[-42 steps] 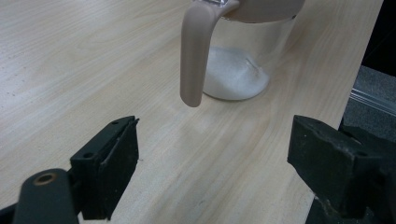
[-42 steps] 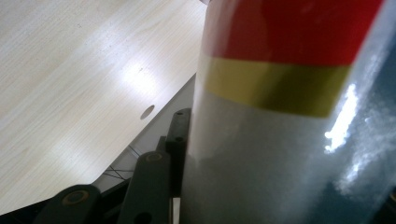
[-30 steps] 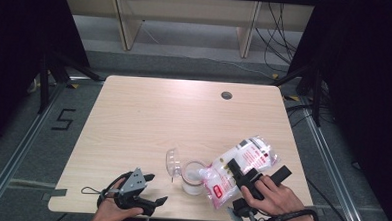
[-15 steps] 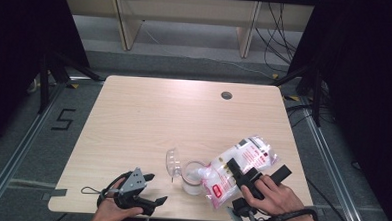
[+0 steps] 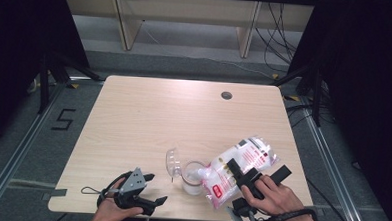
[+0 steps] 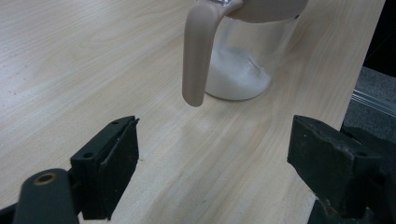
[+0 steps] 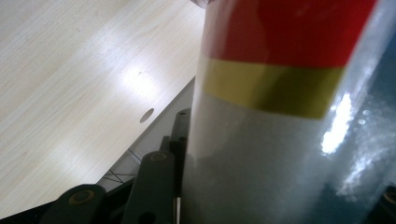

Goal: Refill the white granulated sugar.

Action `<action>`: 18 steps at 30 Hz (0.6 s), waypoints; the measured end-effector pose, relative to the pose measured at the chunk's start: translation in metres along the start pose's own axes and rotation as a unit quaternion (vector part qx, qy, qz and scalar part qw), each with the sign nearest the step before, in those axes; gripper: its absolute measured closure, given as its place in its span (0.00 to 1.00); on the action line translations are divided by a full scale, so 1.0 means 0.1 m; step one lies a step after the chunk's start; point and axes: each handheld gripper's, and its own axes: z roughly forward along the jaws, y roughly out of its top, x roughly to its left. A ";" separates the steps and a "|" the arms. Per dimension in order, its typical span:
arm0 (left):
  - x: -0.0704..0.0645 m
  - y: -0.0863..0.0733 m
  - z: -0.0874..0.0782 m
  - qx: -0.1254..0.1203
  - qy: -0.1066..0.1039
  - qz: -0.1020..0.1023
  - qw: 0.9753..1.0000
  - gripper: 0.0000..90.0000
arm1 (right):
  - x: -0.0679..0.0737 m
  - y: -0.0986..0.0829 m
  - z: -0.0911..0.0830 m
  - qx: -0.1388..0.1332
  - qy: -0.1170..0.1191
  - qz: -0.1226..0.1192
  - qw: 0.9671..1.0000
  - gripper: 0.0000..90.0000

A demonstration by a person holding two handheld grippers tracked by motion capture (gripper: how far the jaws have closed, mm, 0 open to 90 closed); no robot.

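Wood table: pale, light-grained table (image 5: 148,118) with a small round hole (image 5: 226,96) near its far edge; everything in use sits toward the near right part.
Bag: clear plastic bag (image 5: 234,167) with red print and a white granular filling, tilted so its lower end leans over the jar's rim while its upper end rises toward the right; in the right gripper view its red and yellow bands stand right against the camera.
Jar: clear glass jar (image 5: 193,179) standing upright on the table near the front edge, just left of the bag, with a layer of white powder (image 6: 236,74) in the bottom.
Lid: hinged clear lid (image 5: 173,161) swung open and standing up at the jar's left side; a beige handle (image 6: 196,51) hangs down the jar's outside in the left gripper view.
Right gripper: right gripper (image 5: 241,172) clamped on the bag at its middle, the person's hand behind it at the table's front right.
Left gripper: left gripper (image 5: 153,188) held low over the table's near edge, left of the jar and apart from it; its jaws stand wide apart with nothing between them, pointing toward the jar.
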 end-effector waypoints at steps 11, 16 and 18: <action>-0.01 0.00 -0.01 -0.001 0.006 0.001 1.000 0.18 | 0.00 -0.01 0.00 0.002 -0.001 0.004 1.000 0.77; -0.01 0.00 -0.01 -0.001 0.007 0.001 1.000 0.18 | -0.01 -0.02 0.00 0.001 0.000 0.000 1.000 0.77; -0.01 0.00 0.00 -0.004 0.005 -0.002 1.000 0.18 | -0.01 -0.02 0.00 0.000 0.003 -0.001 1.000 0.77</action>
